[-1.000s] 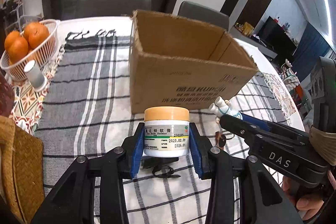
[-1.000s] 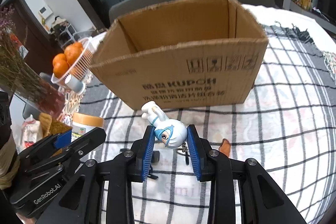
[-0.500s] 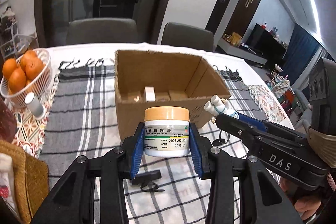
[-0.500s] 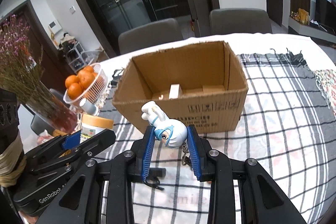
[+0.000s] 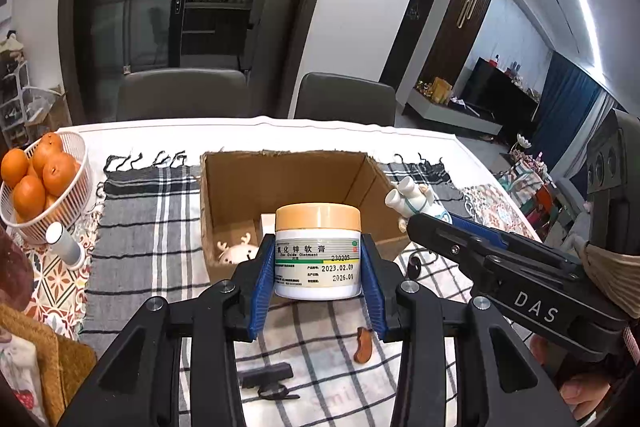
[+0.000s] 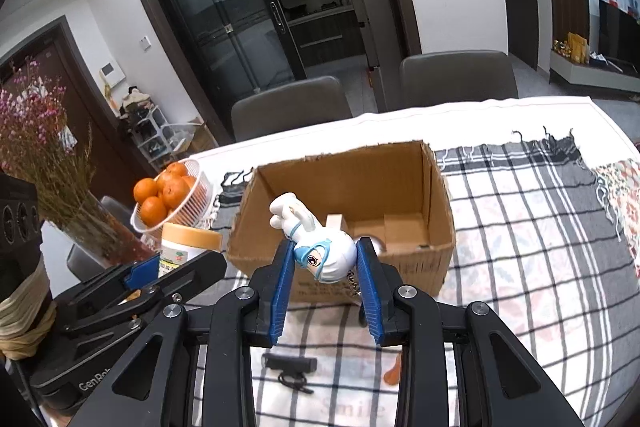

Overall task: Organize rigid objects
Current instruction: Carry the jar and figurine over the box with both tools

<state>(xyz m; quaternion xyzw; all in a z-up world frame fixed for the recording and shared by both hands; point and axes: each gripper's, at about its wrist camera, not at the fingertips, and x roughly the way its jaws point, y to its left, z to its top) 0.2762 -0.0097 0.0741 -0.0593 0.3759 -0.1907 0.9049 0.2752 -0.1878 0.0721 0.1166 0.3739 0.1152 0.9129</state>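
Both tongs grip tight: my left gripper (image 5: 318, 281) holds the jar (image 5: 318, 253), my right gripper (image 6: 326, 275) the toy (image 6: 316, 247); the box (image 5: 288, 187) sits just ahead, below.

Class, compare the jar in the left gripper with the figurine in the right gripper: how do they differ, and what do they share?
The jar is a cylinder with an orange lid and a printed label; the figurine is a rounded white character with blue trim. The jar stands upright; the figurine is tilted. Both are gripped between blue fingers above the cloth, near the box.
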